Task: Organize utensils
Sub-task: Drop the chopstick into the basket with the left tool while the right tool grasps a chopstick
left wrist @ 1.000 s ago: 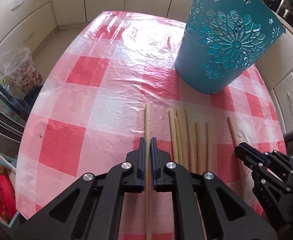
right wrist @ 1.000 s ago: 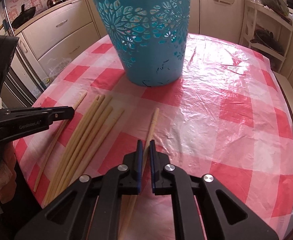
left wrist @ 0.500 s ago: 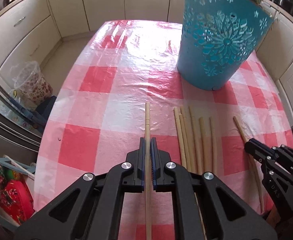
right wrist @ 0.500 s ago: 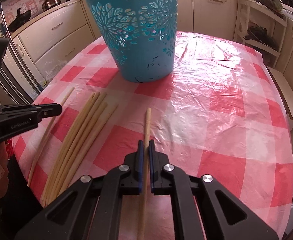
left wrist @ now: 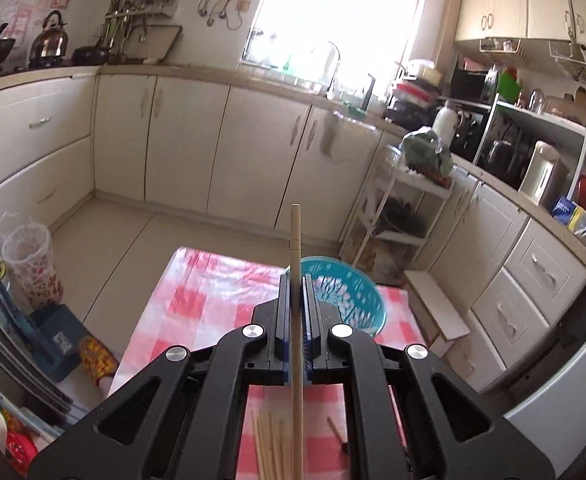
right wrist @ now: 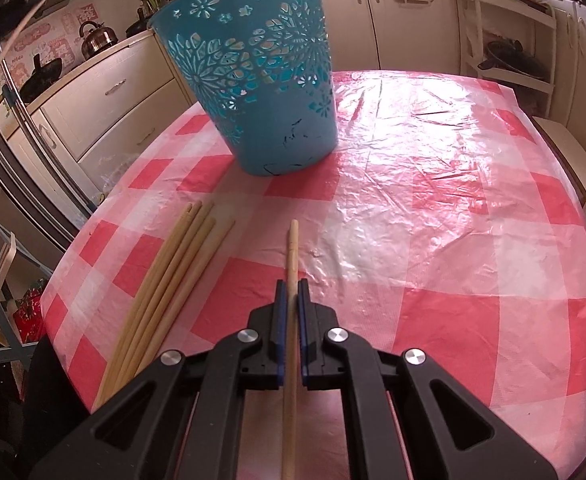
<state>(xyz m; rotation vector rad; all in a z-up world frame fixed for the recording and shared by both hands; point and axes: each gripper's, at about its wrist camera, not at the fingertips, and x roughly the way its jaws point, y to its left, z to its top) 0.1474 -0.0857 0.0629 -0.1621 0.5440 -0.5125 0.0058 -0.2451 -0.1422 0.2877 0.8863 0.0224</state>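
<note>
In the left wrist view my left gripper [left wrist: 297, 280] is shut on a wooden chopstick [left wrist: 295, 240], held high above the table. The chopstick's tip pokes out ahead, over the near rim of the blue cut-out basket [left wrist: 343, 300] far below. Several loose chopsticks [left wrist: 269, 440] lie on the checked cloth under it. In the right wrist view my right gripper [right wrist: 291, 284] is shut on another chopstick [right wrist: 292, 256], low over the cloth. The basket [right wrist: 261, 80] stands upright beyond it. A bundle of chopsticks [right wrist: 173, 280] lies to the left.
The table [right wrist: 453, 240] wears a red-and-white checked plastic cloth, and its edge runs close on the left. A white wire rack [left wrist: 393, 216] stands past the table's far end. A lined bin [left wrist: 29, 264] sits on the floor at left. Cabinets surround the room.
My left gripper has risen steeply with its chopstick and tipped upward, so the table now lies far below. The right gripper has closed on its chopstick, which now lies straight between the pads.
</note>
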